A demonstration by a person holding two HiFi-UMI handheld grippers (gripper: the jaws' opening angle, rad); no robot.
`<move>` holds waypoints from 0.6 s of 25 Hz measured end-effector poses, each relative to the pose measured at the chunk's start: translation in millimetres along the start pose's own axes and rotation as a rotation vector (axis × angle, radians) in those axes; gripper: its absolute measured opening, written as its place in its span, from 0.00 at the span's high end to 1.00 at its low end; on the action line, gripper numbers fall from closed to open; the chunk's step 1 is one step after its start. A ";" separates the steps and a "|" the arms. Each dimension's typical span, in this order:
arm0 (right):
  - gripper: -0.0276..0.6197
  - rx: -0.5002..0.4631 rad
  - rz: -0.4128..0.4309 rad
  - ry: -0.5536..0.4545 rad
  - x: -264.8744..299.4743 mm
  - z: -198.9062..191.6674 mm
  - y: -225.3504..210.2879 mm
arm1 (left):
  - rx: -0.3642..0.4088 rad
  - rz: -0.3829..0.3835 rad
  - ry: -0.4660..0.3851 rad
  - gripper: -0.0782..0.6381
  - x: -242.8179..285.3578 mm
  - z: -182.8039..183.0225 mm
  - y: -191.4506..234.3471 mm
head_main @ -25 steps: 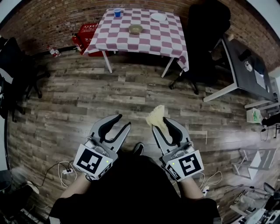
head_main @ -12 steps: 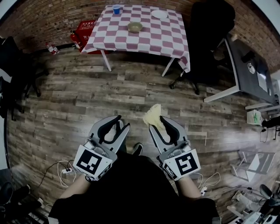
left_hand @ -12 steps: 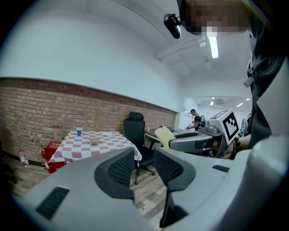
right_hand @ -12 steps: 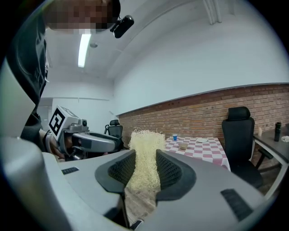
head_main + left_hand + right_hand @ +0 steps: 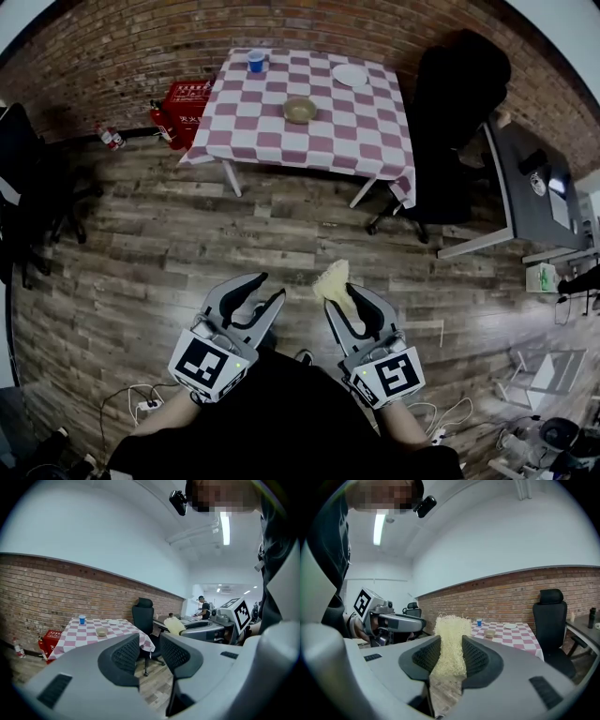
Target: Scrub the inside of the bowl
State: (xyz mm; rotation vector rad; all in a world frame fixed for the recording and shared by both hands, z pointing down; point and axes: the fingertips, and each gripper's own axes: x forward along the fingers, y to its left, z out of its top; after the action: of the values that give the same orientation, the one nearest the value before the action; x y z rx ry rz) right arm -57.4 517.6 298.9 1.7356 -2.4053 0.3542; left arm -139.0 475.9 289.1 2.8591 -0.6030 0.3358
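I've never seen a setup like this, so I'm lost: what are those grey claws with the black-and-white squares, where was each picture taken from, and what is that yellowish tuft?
There is no robot here. A person stands with a grey two-jaw gripper in each hand, and the cubes with square markers are parts of those grippers. One picture comes from a camera on the person's head, looking steeply down. The other two come from cameras riding on the grippers, each looking along its own jaws. The left gripper has its jaws apart with nothing between them. The right gripper is closed on the tuft, a pale yellow fibrous scrubber. Across the wooden floor stands a table with a pink-and-white checked cloth. On it are a small tan bowl, a blue cup and a white plate.
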 end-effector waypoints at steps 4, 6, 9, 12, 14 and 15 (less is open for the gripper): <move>0.72 0.008 -0.043 0.015 36.9 14.3 -9.7 | -0.010 0.007 -0.011 0.69 4.2 14.6 57.9; 0.72 0.017 -0.069 0.021 53.5 20.0 -14.6 | -0.015 0.021 -0.022 0.69 3.3 21.3 89.1; 0.72 0.015 -0.106 0.014 78.5 30.8 -22.1 | -0.017 0.032 -0.040 0.69 3.6 30.5 131.8; 0.72 0.009 -0.125 0.011 98.9 37.4 -24.0 | -0.021 0.029 -0.046 0.69 4.8 31.3 158.7; 0.72 0.016 -0.124 0.022 109.4 36.8 -21.0 | -0.034 0.025 -0.040 0.69 4.9 26.8 168.2; 0.72 0.019 -0.121 0.028 114.2 35.8 -19.5 | -0.040 0.022 -0.039 0.69 5.4 24.6 171.6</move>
State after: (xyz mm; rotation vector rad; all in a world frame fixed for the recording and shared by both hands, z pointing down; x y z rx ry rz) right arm -74.6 397.6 296.3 1.8603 -2.2719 0.3843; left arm -201.5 314.1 292.3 2.8286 -0.6419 0.2690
